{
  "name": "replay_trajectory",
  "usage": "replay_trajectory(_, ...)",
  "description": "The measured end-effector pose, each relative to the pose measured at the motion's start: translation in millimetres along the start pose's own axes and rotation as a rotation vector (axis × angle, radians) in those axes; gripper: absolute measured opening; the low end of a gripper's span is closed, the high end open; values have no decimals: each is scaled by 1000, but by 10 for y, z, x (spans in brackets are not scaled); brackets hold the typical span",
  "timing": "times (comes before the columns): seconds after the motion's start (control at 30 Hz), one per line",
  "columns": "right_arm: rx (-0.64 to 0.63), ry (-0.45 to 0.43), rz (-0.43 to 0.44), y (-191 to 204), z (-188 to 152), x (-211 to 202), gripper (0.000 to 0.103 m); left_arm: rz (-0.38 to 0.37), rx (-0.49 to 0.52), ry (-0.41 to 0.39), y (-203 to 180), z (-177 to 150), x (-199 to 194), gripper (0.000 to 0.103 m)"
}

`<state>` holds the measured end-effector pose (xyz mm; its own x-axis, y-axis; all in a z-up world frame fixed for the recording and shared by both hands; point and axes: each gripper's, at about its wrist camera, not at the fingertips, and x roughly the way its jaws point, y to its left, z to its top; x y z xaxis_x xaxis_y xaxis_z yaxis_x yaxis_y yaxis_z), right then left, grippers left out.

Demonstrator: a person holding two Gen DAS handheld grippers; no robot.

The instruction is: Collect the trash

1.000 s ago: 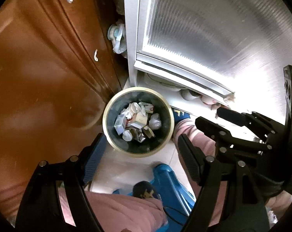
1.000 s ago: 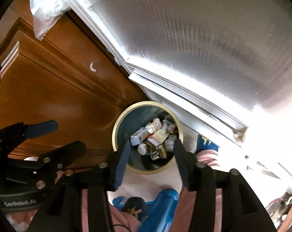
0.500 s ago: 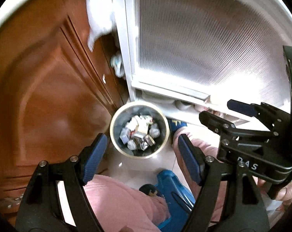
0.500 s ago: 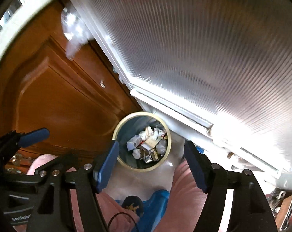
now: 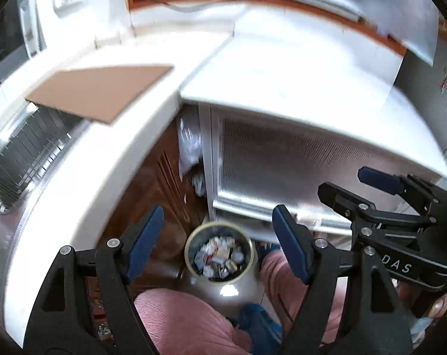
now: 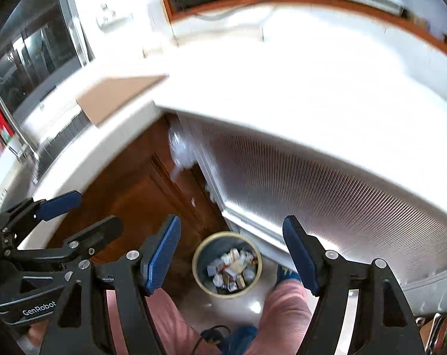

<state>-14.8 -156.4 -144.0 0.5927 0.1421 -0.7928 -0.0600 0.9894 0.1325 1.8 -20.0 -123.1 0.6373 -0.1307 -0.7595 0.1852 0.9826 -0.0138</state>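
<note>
Left wrist: left gripper point(image 5: 217, 245) jaws apart, empty. Trash bin point(image 5: 219, 256) on the floor below, full of wrappers. "DAS" reads on the right gripper point(image 5: 380, 189).

Right wrist: right gripper point(image 6: 231, 253) jaws opening, nothing between. "GenRobot" on the left tool. Next: scan the worktop point(image 6: 282, 88) for trash, approach slowly; frames blurred.
</note>
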Motion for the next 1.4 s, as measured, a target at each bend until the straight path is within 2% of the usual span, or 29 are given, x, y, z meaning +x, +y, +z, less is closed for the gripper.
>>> replay_trajectory(0.23, 9, -110, -14, 155, 336, -687, 74, 52, -21, -91, -16, 289, -562, 76)
replay_trajectory(0.4, -4, -193, -2, 259, 465, -1132, 80, 79, -28, -157, 32, 435, -879, 76)
replay_trajectory(0.63, -60, -279, -23, 440, 587, -1630, 81, 79, -56, -186, 93, 556, -1103, 76)
replay_trajectory(0.97, -47, -301, 18, 415, 651, -1778, 81, 115, -48, -229, 65, 613, -1270, 76)
replay_trajectory(1.4, -41, -311, 17, 352, 699, -1762, 81, 117, -47, -222, 60, 648, -1294, 76)
